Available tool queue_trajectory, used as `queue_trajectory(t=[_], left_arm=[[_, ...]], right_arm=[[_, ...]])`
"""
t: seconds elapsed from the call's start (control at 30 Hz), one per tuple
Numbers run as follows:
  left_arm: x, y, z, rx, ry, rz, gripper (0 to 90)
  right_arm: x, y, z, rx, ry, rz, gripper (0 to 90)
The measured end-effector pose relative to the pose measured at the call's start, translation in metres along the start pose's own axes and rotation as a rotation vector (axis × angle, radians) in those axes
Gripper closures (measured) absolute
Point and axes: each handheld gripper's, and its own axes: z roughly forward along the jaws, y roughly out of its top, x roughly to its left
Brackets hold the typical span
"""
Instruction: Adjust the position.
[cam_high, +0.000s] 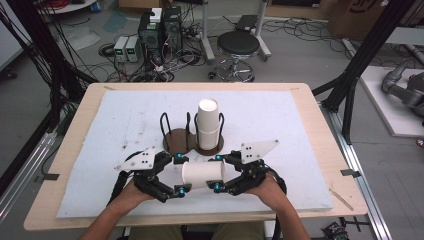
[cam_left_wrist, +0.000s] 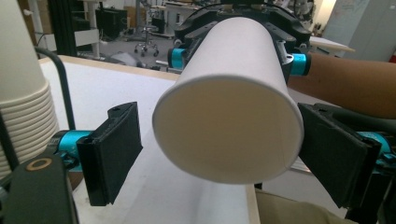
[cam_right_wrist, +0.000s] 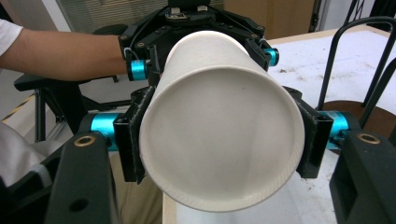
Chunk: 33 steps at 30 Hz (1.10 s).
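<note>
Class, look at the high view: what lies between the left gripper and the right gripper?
A white paper cup on its side spans the gap between the left gripper and the right gripper, as the high view shows.

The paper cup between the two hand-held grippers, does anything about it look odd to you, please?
The paper cup lies sideways in the air, unlike the upright stack in the rack. The right hand-held gripper clamps it; the left hand-held gripper stands open around it. No dents or spills show.

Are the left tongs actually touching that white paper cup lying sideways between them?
Partly. In the left gripper view, the left tongs stand open: the near pad shows a clear gap from the white paper cup, while the other meets its rim.
</note>
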Motion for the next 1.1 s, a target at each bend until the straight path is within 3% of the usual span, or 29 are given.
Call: queue_trajectory(t=[0.27, 0.53, 0.9, 1.1], left_arm=[[-0.0005, 0.0004, 0.0051, -0.009, -0.015, 0.001, 17.1], [0.0014, 0.0002, 0.0056, -0.019, -0.033, 0.007, 24.1], [0.0015, 0.0015, 0.0036, 0.024, -0.044, 0.016, 30.4], [0.0017, 0.0065, 0.0016, 0.059, -0.038, 0.020, 32.8]], right_arm=[[0.0003, -0.0010, 0.0024, -0.028, 0.020, 0.014, 35.0], [-0.0025, -0.0067, 0.0027, -0.059, 0.025, 0.034, 35.4], [-0.0007, -0.0047, 0.0032, 0.010, 0.010, 0.019, 36.2], [-0.0002, -0.0019, 0.0047, 0.040, 0.006, 0.038, 35.3]])
